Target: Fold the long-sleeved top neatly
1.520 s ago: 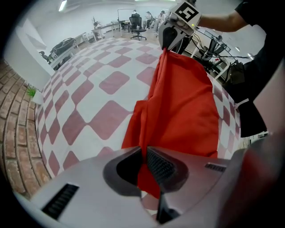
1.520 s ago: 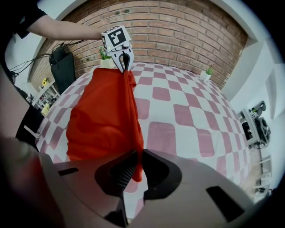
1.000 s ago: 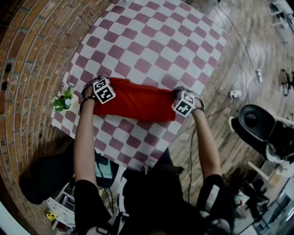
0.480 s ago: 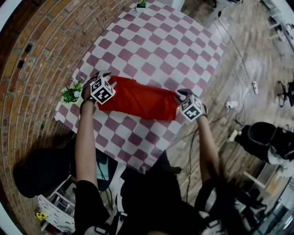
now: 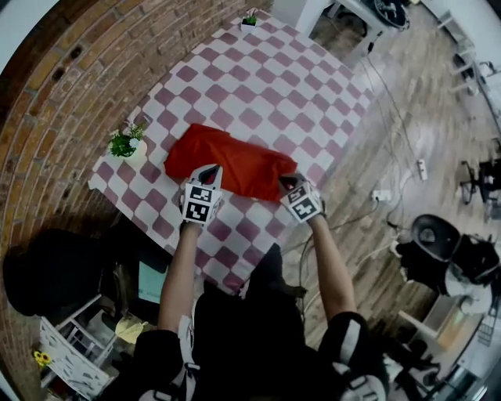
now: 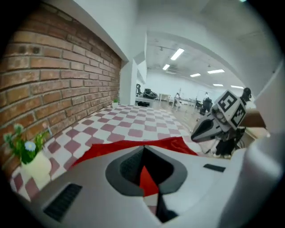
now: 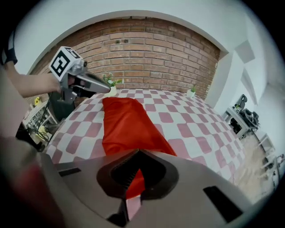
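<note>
The red long-sleeved top point(image 5: 231, 160) lies folded into a compact oblong on the checkered table point(image 5: 258, 78). My left gripper point(image 5: 210, 169) hovers over the top's near left edge, and my right gripper point(image 5: 286, 182) over its near right corner. Both have just been closing and now stand shut, with nothing clamped between the jaws. In the left gripper view, red cloth point(image 6: 111, 149) and table show past the shut left gripper point(image 6: 143, 149), with the right gripper point(image 6: 196, 132) beside the cloth's corner. In the right gripper view, the top point(image 7: 127, 120) runs from the right gripper point(image 7: 139, 151) to the left gripper point(image 7: 108, 91).
A small potted plant point(image 5: 125, 145) stands at the table's left edge by the brick wall, another point(image 5: 249, 19) at the far corner. A black chair point(image 5: 438, 243), cables and a power strip point(image 5: 381, 194) lie on the wooden floor to the right.
Both grippers have left the top's two ends, drawn back toward its near edge and risen. The left one has rolled. Their jaws have shut. The top stays on the table.
</note>
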Available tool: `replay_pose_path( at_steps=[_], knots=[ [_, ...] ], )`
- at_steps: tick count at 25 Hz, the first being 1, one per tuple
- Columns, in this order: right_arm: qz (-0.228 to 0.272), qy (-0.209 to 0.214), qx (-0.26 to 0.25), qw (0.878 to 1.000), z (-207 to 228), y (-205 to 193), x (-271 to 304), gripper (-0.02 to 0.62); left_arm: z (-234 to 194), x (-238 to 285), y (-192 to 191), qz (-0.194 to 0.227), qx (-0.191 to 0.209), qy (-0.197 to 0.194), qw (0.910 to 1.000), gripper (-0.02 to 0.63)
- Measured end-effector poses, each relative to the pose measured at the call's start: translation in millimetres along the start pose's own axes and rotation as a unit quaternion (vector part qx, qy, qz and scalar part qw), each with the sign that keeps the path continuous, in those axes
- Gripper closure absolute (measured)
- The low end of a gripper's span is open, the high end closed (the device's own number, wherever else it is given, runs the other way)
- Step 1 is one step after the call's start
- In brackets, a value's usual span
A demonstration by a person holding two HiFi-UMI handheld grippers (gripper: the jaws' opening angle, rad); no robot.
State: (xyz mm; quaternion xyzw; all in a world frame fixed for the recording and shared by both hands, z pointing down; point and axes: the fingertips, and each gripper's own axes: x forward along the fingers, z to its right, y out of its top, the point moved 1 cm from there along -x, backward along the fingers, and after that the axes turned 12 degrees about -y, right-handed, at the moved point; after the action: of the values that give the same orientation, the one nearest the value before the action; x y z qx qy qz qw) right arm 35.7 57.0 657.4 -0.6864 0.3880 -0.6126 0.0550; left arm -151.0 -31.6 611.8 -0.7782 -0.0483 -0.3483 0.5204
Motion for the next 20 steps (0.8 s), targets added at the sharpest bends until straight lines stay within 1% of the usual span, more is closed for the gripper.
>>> replay_pose_path(
  at_steps=[2,3,4,6,7,9,12,14,17,18,20],
  knots=[
    [-0.002,0.019,-0.012,1.000,-7,-12,7,0.589,29,1,-5,0.041,-0.044,0.013,0.9981,0.600],
    [-0.004,0.028,-0.021,0.999,-8,-19,10,0.588,43,2,-6,0.058,-0.059,0.022,0.9963,0.600],
    [-0.004,0.036,-0.031,0.999,-8,-24,13,0.589,56,4,-5,0.070,-0.069,0.036,0.9945,0.600],
    [0.011,0.049,-0.042,0.998,-8,-28,14,0.589,75,0,-2,0.095,-0.078,0.083,0.9890,0.600],
    [0.025,0.053,-0.043,0.997,-5,-26,13,0.589,80,-4,3,0.110,-0.084,0.111,0.9841,0.600],
    [0.054,0.055,-0.036,0.996,4,-18,6,0.589,92,-15,13,0.143,-0.103,0.164,0.9707,0.600],
    [0.088,0.061,-0.003,0.994,15,-10,-21,0.589,114,-36,25,0.175,-0.120,0.222,0.9517,0.600],
    [0.113,0.067,0.014,0.991,22,-3,-41,0.589,129,-51,35,0.195,-0.128,0.250,0.9397,0.600],
    [0.156,0.080,0.030,0.984,31,19,-62,0.589,143,-76,48,0.224,-0.132,0.292,0.9204,0.600],
    [0.166,0.082,0.039,0.982,32,25,-69,0.589,147,-85,51,0.229,-0.132,0.301,0.9162,0.600],
    [0.183,0.088,0.057,0.978,31,36,-83,0.589,154,-100,52,0.233,-0.130,0.311,0.9122,0.600]
  ],
)
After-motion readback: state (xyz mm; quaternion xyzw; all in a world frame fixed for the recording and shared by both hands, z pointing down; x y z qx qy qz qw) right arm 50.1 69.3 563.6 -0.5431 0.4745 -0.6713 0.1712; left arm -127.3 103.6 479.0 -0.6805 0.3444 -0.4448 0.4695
